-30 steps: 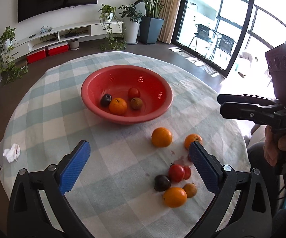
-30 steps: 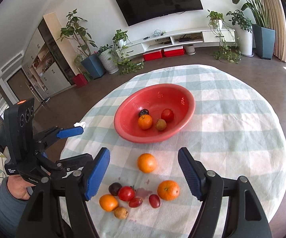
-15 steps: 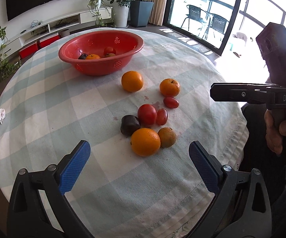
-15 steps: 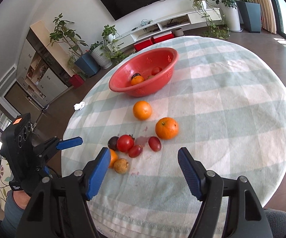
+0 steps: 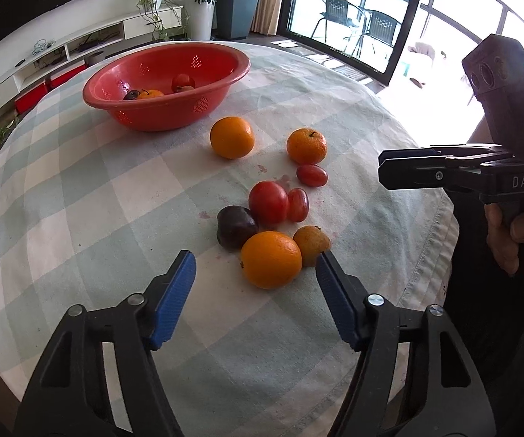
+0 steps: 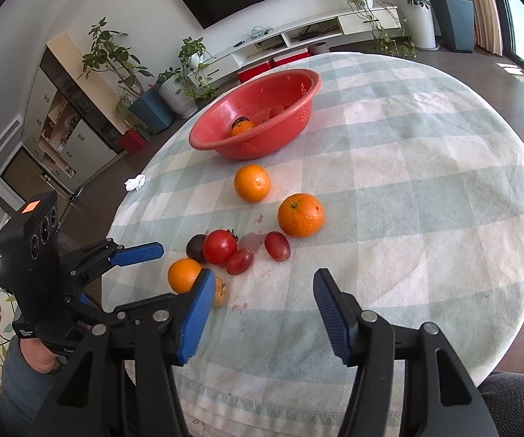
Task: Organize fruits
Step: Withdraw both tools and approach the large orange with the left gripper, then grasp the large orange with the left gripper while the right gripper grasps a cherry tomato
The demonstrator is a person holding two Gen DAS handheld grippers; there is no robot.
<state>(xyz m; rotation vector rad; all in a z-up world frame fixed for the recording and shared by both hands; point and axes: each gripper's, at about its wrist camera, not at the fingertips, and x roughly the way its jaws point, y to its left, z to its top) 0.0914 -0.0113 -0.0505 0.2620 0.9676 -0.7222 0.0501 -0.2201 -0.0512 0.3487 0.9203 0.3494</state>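
With its blue pads spread apart and holding nothing, the left hand-held gripper (image 5: 255, 276) points at the nearest orange (image 5: 271, 259) on the desk (image 5: 80, 182), which touches a dark plum (image 5: 235, 226) and a small brownish fruit (image 5: 311, 242), so closing may knock those 2 rolling toward the edge.

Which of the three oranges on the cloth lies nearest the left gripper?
The orange right in front of the open left gripper, touching the dark plum. The other two oranges sit farther off, toward the red bowl.
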